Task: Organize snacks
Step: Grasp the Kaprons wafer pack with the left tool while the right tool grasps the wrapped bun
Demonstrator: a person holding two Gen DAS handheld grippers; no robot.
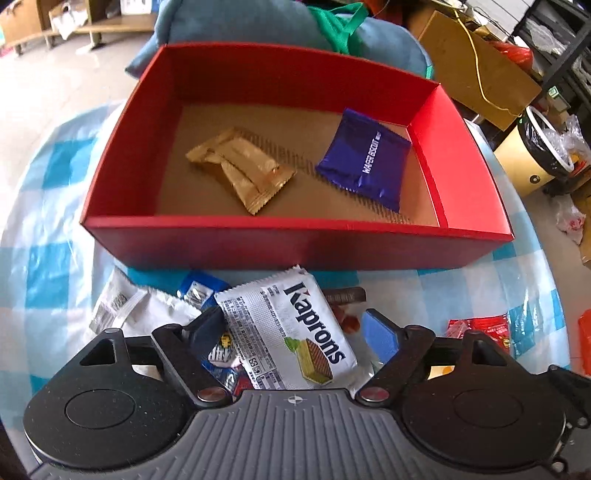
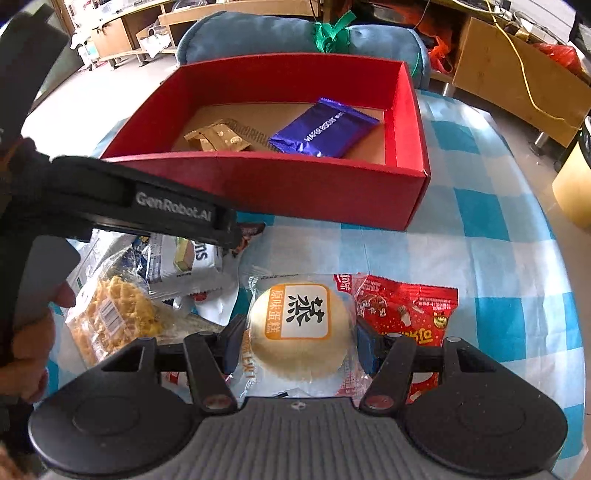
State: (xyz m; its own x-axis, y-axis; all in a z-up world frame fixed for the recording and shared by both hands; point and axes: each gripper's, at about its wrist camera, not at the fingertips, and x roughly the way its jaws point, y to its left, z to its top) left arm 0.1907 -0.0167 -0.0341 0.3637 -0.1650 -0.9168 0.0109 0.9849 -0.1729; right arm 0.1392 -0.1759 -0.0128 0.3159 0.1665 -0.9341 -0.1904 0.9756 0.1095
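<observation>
Blue-and-white checked cloth (image 2: 491, 229) covers the table, and a red box (image 1: 295, 243) sits on it in front of a blue cushion (image 2: 258, 33), with wooden furniture and clutter behind. Inside the red box, on its brown floor, lie a gold wrapper (image 1: 242, 166) toward the left wall and a purple wafer packet (image 1: 365, 160) toward the right wall, apart from each other. Just in front of the box's near wall a heap of snacks lies on the cloth. The left gripper (image 1: 291, 332) has its fingers apart, one on either side of a white Kaprons wafer packet (image 1: 291, 332) at the top of the heap; the pads do not visibly press on it. To the right of that heap, farther from the box's near wall, the right gripper (image 2: 301, 341) is clamped on a wrapped round cake (image 2: 299, 328), both pads against its wrapper. A red snack bag (image 2: 406, 306) lies just beside the cake, on its right. A clear bag of yellow crisps (image 2: 114, 317) lies at the heap's left, near a person's hand (image 2: 33, 343).
</observation>
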